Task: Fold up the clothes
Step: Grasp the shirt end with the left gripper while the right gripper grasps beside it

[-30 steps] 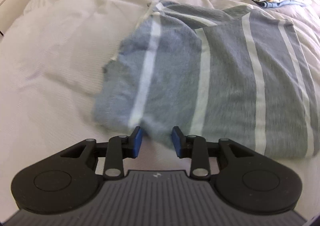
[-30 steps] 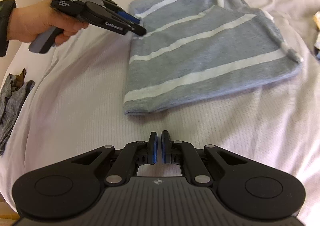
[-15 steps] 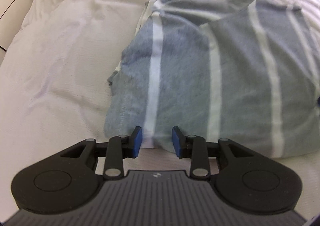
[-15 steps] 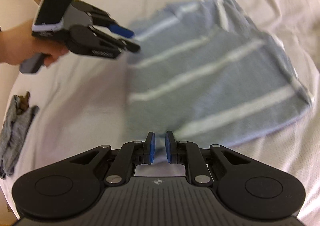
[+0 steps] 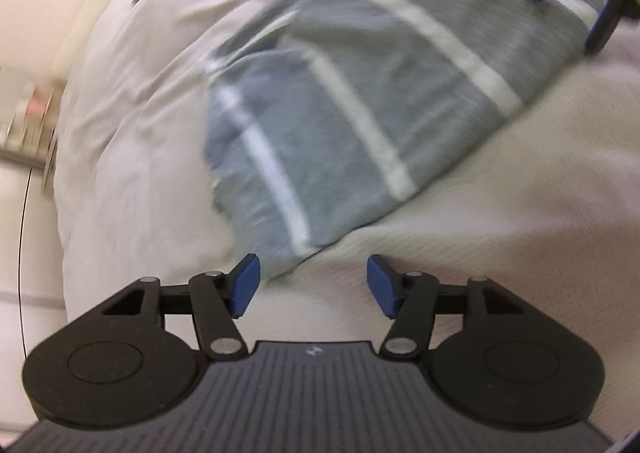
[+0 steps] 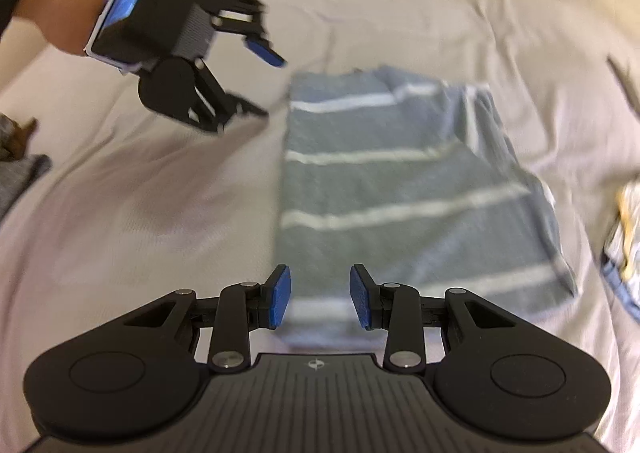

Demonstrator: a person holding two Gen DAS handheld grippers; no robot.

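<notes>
Both jaws have widened since a moment ago: the left hand-held gripper (image 5: 313, 284) is opening at the folded grey striped shirt (image 6: 400, 189) corner on the bed (image 6: 140, 193), the right hand-held gripper (image 6: 319, 295) spreading over its near edge, likely readying the next fold.

2 low wrist views, sharing striped shirt (image 5: 360, 93)
</notes>
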